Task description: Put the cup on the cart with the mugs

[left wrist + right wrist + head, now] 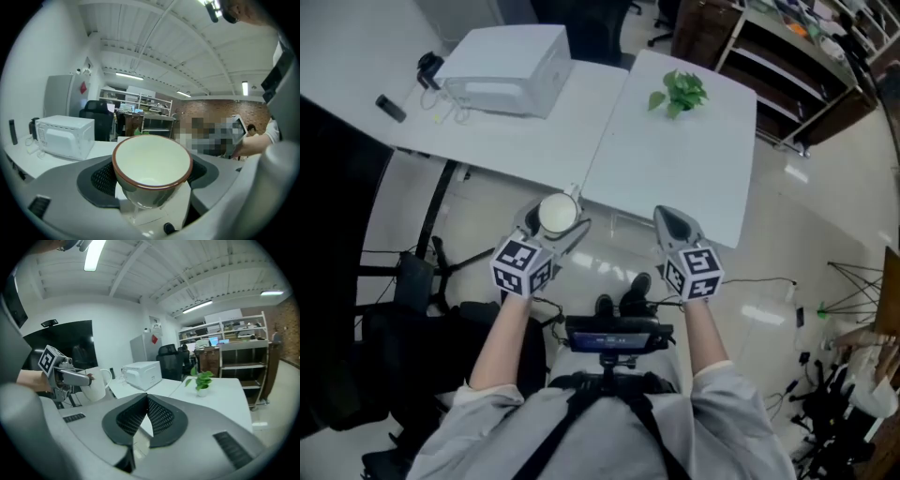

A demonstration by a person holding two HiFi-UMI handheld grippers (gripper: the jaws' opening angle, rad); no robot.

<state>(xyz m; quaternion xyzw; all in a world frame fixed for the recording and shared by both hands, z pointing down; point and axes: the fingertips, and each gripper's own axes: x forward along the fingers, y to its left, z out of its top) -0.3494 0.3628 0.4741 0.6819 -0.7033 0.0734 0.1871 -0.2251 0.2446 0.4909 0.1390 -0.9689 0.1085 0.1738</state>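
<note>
- Head view: left hand-held gripper (549,229) is clamped on the cup (556,214), which hangs in the air just off the desk (675,159) edge. Right hand-held gripper (675,225) rides beside it. No cart with mugs is in sight.
- Left gripper view: the pads press the cup (152,164) walls below the brown rim, mouth tilted. Risk: the smooth wall slips during a quick swing (bare floor below).
- Right gripper view: right hand-held gripper (145,416) has its jaws together and empty. The cup (96,383) handle juts out and could clip the desk.
</note>
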